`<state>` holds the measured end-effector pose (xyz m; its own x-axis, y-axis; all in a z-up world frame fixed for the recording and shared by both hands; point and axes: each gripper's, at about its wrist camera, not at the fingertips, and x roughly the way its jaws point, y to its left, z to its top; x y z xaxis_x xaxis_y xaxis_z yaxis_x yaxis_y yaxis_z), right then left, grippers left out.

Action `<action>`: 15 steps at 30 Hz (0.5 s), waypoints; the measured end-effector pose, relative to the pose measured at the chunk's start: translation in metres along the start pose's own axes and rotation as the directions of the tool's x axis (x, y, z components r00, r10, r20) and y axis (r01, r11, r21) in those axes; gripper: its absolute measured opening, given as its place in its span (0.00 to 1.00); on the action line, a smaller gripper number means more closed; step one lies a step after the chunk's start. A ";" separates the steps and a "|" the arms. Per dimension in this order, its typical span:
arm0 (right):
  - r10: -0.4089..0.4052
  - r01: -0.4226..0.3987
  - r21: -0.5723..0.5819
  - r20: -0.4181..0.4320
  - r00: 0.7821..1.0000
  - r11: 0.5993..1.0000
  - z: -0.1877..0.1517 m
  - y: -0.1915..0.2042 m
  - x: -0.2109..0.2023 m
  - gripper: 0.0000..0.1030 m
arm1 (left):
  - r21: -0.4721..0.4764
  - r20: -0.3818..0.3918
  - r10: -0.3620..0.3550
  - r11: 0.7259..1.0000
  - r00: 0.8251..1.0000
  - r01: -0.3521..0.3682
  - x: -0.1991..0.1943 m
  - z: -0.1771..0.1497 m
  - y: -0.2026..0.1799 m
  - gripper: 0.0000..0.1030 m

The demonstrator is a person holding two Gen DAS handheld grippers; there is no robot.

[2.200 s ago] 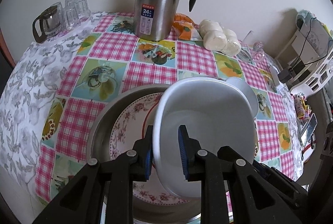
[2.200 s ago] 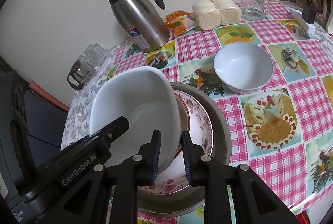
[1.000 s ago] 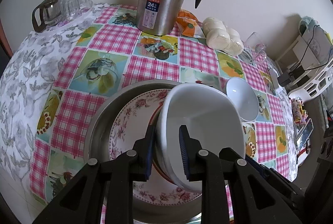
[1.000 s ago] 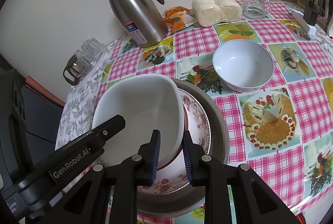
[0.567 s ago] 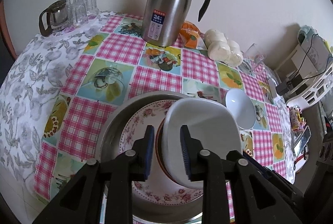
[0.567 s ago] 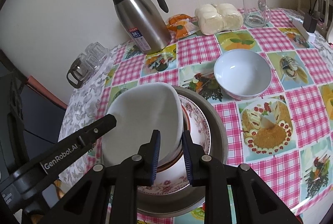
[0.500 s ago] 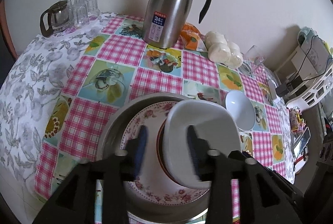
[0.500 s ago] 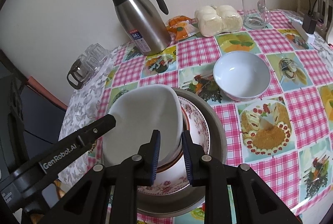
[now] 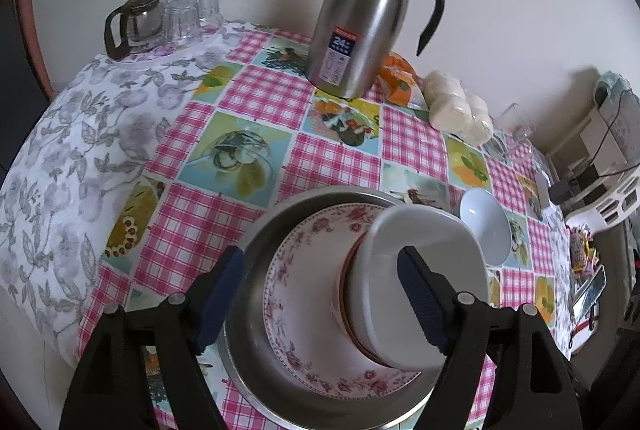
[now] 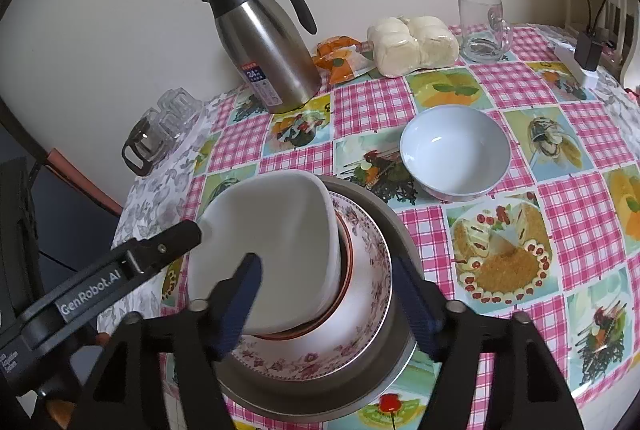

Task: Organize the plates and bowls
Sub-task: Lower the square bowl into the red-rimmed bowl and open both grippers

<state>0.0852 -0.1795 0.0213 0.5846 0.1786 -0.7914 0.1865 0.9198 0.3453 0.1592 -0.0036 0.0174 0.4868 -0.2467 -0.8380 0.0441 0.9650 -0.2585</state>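
A white squarish bowl rests on a red-rimmed dish, which sits on a floral plate inside a steel basin. My left gripper is over the stack's left side with its jaws opening. The bowl's left rim lies between them, untouched by the pads. My right gripper is at the bowl's right rim, its jaws also opening and its pads clear of the rim. A small round white bowl stands alone to the right.
A steel thermos jug, orange snack packets and wrapped buns stand along the back wall. A glass mug is at back right, a glass pot with cups at back left. The table edge curves close on the left.
Both grippers have let go of the white bowl's rim and their jaws have spread wide. The bowl has come down onto the stack in the basin. The left gripper drew back slightly.
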 end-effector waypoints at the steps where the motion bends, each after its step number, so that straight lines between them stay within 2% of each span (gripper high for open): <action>1: -0.002 0.002 -0.001 0.001 1.000 1.000 0.000 0.000 0.000 0.74 | -0.002 0.002 0.001 1.000 1.000 -0.001 0.000 0.000 0.001 0.77; 4: -0.005 0.005 -0.001 0.002 1.000 1.000 0.000 0.000 0.001 0.78 | -0.006 0.011 0.013 1.000 1.000 -0.013 -0.001 0.000 0.003 0.78; 6: -0.004 0.004 -0.001 0.003 1.000 1.000 0.000 0.000 0.001 0.85 | -0.011 0.013 0.019 1.000 1.000 -0.019 0.000 0.001 0.005 0.81; 13: -0.007 0.007 0.001 0.007 1.000 1.000 0.001 -0.002 0.001 0.85 | -0.023 0.017 0.026 0.999 1.000 -0.026 0.000 0.002 0.010 0.82; 15: -0.008 0.008 0.001 0.008 1.000 1.000 0.001 -0.002 0.000 0.89 | -0.022 0.011 0.035 0.999 0.999 -0.034 0.001 0.002 0.011 0.82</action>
<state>0.0861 -0.1822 0.0208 0.5892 0.1686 -0.7902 0.1923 0.9207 0.3397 0.1620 0.0072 0.0143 0.4972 -0.2123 -0.8413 0.0083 0.9707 -0.2401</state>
